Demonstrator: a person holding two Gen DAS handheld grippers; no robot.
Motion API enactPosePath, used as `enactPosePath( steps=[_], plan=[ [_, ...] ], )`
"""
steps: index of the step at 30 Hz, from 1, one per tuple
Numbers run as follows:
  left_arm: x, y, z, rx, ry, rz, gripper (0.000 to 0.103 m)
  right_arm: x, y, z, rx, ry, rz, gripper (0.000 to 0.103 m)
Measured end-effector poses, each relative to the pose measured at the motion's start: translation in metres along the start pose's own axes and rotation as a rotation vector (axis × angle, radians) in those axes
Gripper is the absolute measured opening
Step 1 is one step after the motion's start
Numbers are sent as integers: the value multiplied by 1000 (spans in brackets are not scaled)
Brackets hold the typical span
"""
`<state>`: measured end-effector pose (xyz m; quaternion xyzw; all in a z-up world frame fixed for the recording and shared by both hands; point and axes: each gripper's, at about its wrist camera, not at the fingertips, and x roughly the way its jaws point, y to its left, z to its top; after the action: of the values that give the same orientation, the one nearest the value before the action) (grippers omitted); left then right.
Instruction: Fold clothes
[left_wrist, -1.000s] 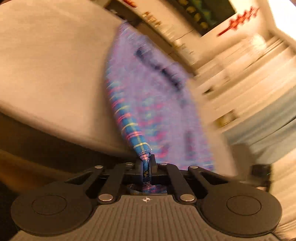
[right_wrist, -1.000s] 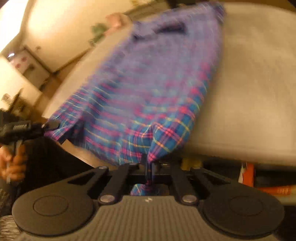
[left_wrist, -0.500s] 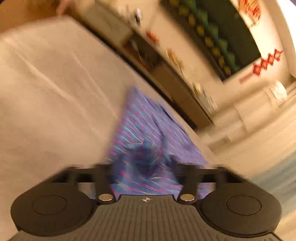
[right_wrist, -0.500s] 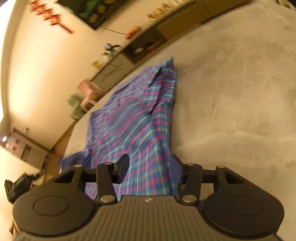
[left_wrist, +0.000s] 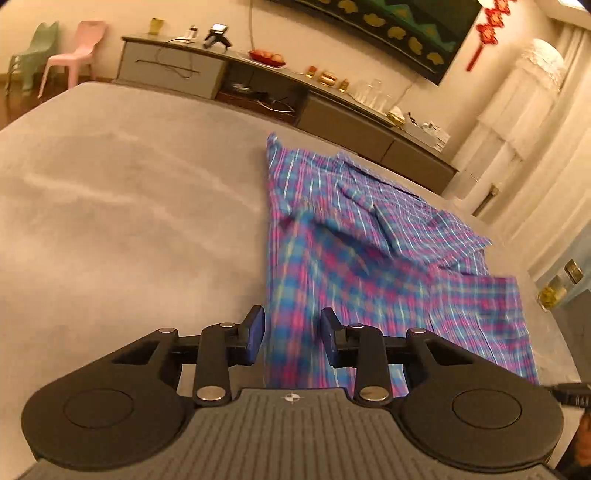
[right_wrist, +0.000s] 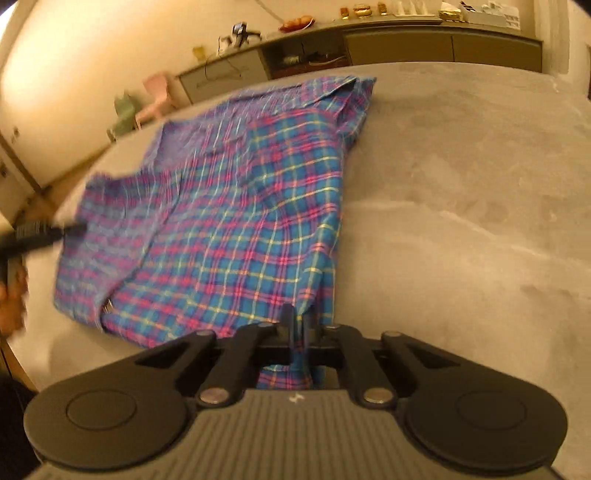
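The wide grey soft surface (right_wrist: 461, 221) carries the blue, pink and yellow checked cotton shirt (right_wrist: 236, 221), which lies spread and partly folded on it. I judge the shirt light, limp and not slippery; it will sag and crease wherever it is lifted, so the best holds are the hem corners and the folded edges, not the middle.

In the right wrist view the shirt spreads from 12 to 10 o'clock of the right gripper (right_wrist: 297, 325), and its near corner comes down to the tool. The jaws have just been closing and now pinch this corner.

In the left wrist view the shirt runs from between the jaws toward 1 o'clock. The left gripper (left_wrist: 291, 334) has just been closing but stands apart, cloth below the gap, not pinched.
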<state>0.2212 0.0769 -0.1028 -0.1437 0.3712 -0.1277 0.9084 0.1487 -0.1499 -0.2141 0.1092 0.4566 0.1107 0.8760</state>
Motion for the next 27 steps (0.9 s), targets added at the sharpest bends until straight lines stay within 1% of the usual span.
enactPosePath(
  steps=[1,2,3,4,5,6,7,8,9,10,11,12,13,14,15,16,17,18,19,20,22,23,24,25,27],
  plan=[
    [5,-2,5,13,4,-7,43,0,5,2,-15,6,-7,17],
    [11,-4,11,31,14,-14,47,-4,12,10,-31,-27,-28,32],
    [19,-7,16,51,25,-22,51,-8,19,19,-60,-70,-53,41],
    [29,-11,22,71,36,-31,51,-11,26,28,-89,-114,-78,55],
    [40,-15,25,88,51,-42,51,-9,31,41,-121,-149,-99,55],
    [51,-18,27,103,68,-52,49,-4,34,53,-138,-167,-101,55],
    [61,-20,27,115,92,-53,38,6,33,66,-146,-168,-84,52],
    [71,-21,26,124,119,-46,34,20,29,77,-154,-146,-70,43],
    [76,-20,28,130,138,-43,31,38,20,83,-139,-67,-82,33],
    [78,-19,31,133,151,-42,30,56,10,90,-123,14,-94,11],
    [75,-17,36,136,169,-40,30,56,4,93,-131,40,-80,7],
    [71,-16,41,137,191,-38,30,55,-2,95,-140,65,-65,7],
    [62,-14,49,141,186,-48,33,54,-8,98,-148,90,-51,10],
    [52,-11,60,146,162,-67,39,50,-8,112,-161,59,-36,15],
    [41,-8,70,151,138,-86,60,46,-7,127,-173,26,-21,20],
    [31,-6,81,155,113,-105,77,42,-7,142,-186,-6,-5,42],
    [25,-5,96,166,72,-109,82,38,-7,157,-199,-39,10,65],
    [33,-6,112,178,48,-95,86,34,-6,172,-211,-71,25,71],
    [46,-7,127,189,44,-77,86,30,-6,186,-224,-104,40,72],
    [60,-9,143,200,40,-58,86,45,-5,212,-241,-117,36,72],
    [108,-11,165,222,76,24,86,82,-3,253,-269,-117,-6,72],
    [135,-11,173,227,100,67,86,105,-4,270,-286,-105,-34,73],
    [160,-9,177,230,122,94,86,128,-6,287,-303,-93,-63,73],
    [184,-8,180,225,139,102,86,148,-10,297,-295,-69,-77,74],
    [211,-7,184,211,163,75,86,183,-19,314,-288,-30,-89,74]
  ],
)
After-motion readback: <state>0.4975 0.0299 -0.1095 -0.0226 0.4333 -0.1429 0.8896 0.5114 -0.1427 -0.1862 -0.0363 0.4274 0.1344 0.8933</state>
